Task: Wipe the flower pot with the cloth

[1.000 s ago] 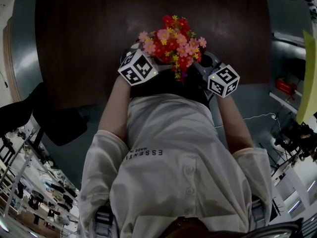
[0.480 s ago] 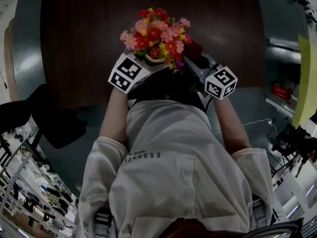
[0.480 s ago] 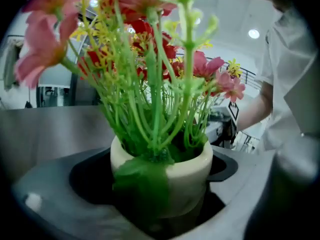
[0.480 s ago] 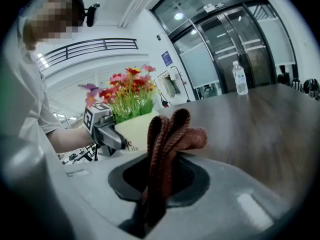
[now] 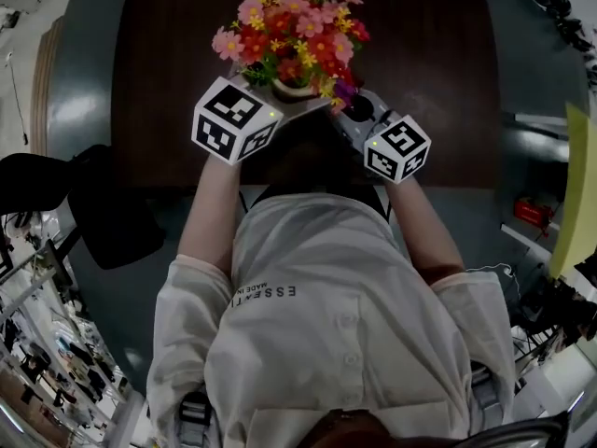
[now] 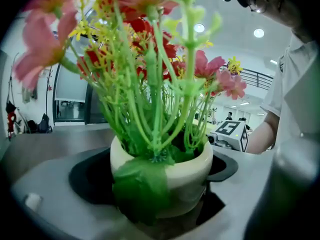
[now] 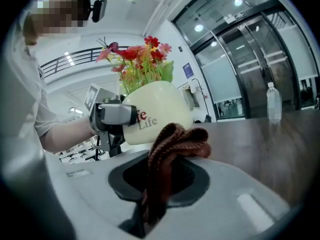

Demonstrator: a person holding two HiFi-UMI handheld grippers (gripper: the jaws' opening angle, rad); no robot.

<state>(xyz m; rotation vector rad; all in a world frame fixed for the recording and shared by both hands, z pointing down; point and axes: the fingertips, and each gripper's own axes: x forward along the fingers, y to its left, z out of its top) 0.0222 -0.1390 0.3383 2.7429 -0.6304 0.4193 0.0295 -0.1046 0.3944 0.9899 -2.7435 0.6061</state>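
Observation:
A cream flower pot (image 6: 167,171) full of pink, red and yellow artificial flowers (image 5: 289,28) sits between the jaws of my left gripper (image 6: 162,189), which is shut on it. A green leaf hangs over the pot's front. In the right gripper view the pot (image 7: 157,111) carries red and grey lettering, and the left gripper (image 7: 112,116) clamps its side. My right gripper (image 7: 160,184) is shut on a bunched brown cloth (image 7: 172,149), just short of the pot. In the head view both marker cubes, left (image 5: 233,119) and right (image 5: 396,147), flank the flowers.
A dark wooden table (image 5: 438,82) lies under and beyond the pot. A black chair (image 5: 103,213) stands at the left. A clear bottle (image 7: 273,101) stands on the table at the far right of the right gripper view. My white-shirted body fills the lower head view.
Both grippers, the pot and the cloth have moved away from my body, up and slightly left in the head view. Both grips are unchanged.

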